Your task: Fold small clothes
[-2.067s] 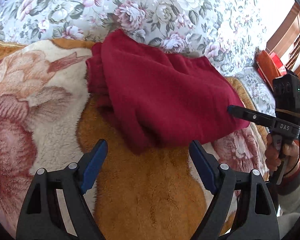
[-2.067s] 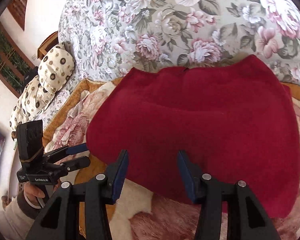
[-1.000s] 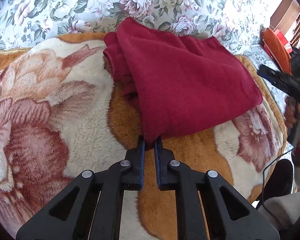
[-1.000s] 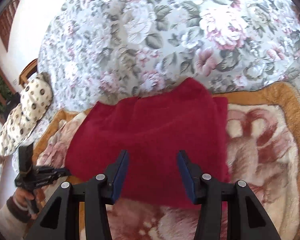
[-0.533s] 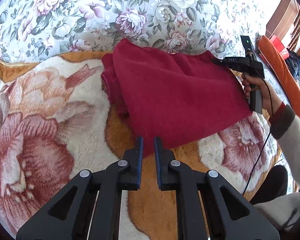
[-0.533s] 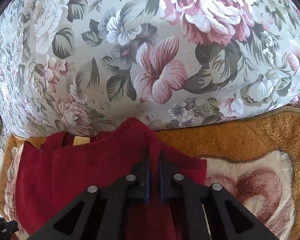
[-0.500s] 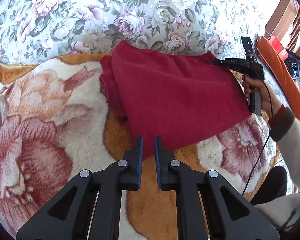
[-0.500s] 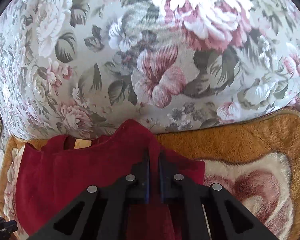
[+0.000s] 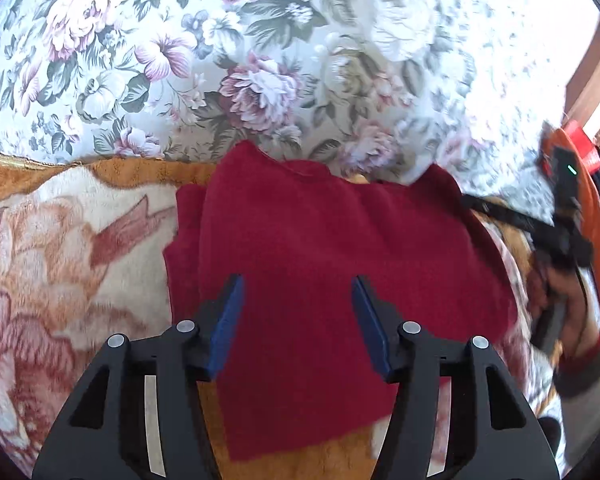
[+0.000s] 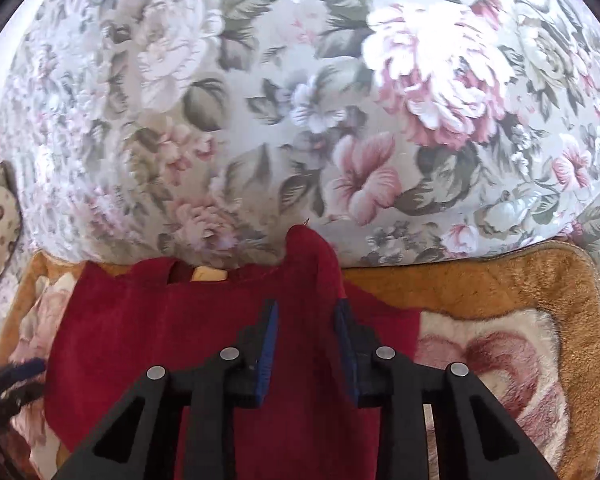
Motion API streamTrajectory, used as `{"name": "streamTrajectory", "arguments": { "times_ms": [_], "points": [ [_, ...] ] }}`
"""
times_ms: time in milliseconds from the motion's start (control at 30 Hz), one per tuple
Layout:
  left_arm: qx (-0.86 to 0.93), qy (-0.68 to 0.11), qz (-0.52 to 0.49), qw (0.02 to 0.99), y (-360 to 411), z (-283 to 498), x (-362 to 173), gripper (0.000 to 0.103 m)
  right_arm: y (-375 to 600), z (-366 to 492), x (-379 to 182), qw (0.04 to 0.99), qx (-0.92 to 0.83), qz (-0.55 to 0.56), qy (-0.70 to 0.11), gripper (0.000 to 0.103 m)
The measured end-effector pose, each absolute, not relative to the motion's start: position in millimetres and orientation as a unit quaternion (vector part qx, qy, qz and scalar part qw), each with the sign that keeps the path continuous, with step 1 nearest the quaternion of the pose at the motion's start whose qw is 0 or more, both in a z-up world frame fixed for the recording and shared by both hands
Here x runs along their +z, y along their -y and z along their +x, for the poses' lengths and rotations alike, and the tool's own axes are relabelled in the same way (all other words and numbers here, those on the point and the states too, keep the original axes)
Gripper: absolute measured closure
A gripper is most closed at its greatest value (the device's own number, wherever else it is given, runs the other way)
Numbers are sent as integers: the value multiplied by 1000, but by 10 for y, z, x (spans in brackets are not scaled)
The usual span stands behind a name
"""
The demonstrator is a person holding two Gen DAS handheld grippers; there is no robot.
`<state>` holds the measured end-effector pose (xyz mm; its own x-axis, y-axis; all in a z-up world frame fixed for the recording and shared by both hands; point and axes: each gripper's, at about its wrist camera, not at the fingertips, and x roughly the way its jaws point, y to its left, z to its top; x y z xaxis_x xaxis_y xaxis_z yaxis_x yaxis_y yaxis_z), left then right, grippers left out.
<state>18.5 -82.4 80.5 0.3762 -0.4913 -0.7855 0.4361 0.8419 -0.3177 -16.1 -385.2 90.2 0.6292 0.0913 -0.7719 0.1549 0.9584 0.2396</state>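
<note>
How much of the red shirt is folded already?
Looks partly done: the red shirt lies doubled on the fuzzy blanket, with a folded layer showing along its left edge. Right now both grippers are open: the left gripper hovers over it, and the right gripper straddles a raised corner. Probably left: another fold or smoothing.

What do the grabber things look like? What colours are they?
Both the left gripper and the right gripper have black plastic frames with triangle cut-outs, round silver screws, and flat blue pads inside the jaws. The person's hand shows a pale sleeve with a red cuff.
</note>
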Motion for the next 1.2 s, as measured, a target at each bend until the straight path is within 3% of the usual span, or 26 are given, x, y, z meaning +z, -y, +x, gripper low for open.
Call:
{"name": "streamTrajectory", "arguments": {
  "times_ms": [233, 367, 500, 867, 967, 1200],
  "points": [
    [-222, -515, 13, 828, 1049, 761, 525, 48, 3061, 177, 733, 880, 84, 92, -459, 75],
    [-206, -525, 6, 826, 1090, 1034, 402, 48, 3024, 553, 417, 872, 24, 59, -486, 75],
    [-199, -520, 15, 830, 1155, 1172, 309, 48, 3377, 664, 262, 869, 5, 143, -474, 75],
    [-194, -483, 9, 854, 1025, 773, 556, 48, 4029, -221, 535, 879, -119, 111, -447, 73],
    [-190, -478, 14, 857, 967, 595, 634, 48, 4199, -246, 405, 871, -102, 151, -457, 73],
    [-188, -469, 4, 863, 796, 278, 793, 48, 4065, -732, 772, 877, -86, 165, -443, 72]
  ]
}}
